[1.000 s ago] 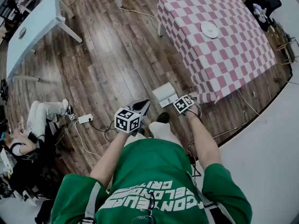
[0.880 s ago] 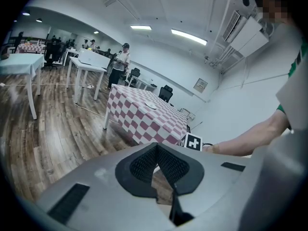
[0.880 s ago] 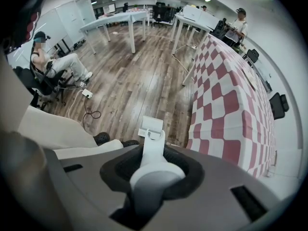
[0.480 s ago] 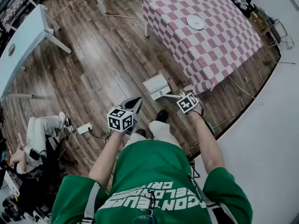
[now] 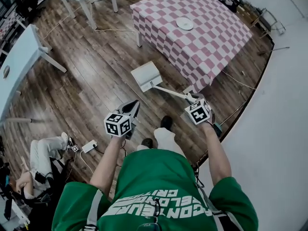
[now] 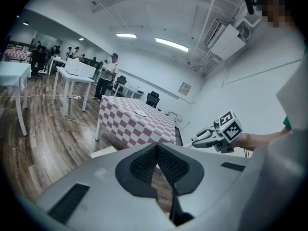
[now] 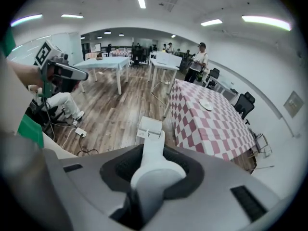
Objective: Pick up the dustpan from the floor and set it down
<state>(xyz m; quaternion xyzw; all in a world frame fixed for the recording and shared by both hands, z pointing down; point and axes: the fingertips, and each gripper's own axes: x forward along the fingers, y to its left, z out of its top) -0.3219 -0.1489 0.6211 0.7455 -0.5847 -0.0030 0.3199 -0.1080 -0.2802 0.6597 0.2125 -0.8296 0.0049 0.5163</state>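
Note:
The white dustpan [image 5: 147, 75] hangs at the end of its long handle [image 5: 168, 91] over the wooden floor, just left of the checkered table. My right gripper [image 5: 191, 98] is shut on the handle's near end. In the right gripper view the handle [image 7: 153, 170] fills the space between the jaws, and the pan [image 7: 150, 128] points away and down. My left gripper [image 5: 136, 103] is held out to the left of the dustpan, apart from it. Its pads [image 6: 144, 163] meet at the tips with nothing between them.
A table with a pink-and-white checkered cloth [image 5: 192, 37] carries a white plate [image 5: 184, 23]. White tables [image 5: 21, 57] stand at the left and back. A person [image 5: 43, 160] sits on the floor at the lower left, near a power strip [image 5: 89, 146] and cables. A white wall runs along the right.
My right gripper has risen with the handle, and the dustpan has come up and swung out ahead toward the table. The left gripper has risen a little.

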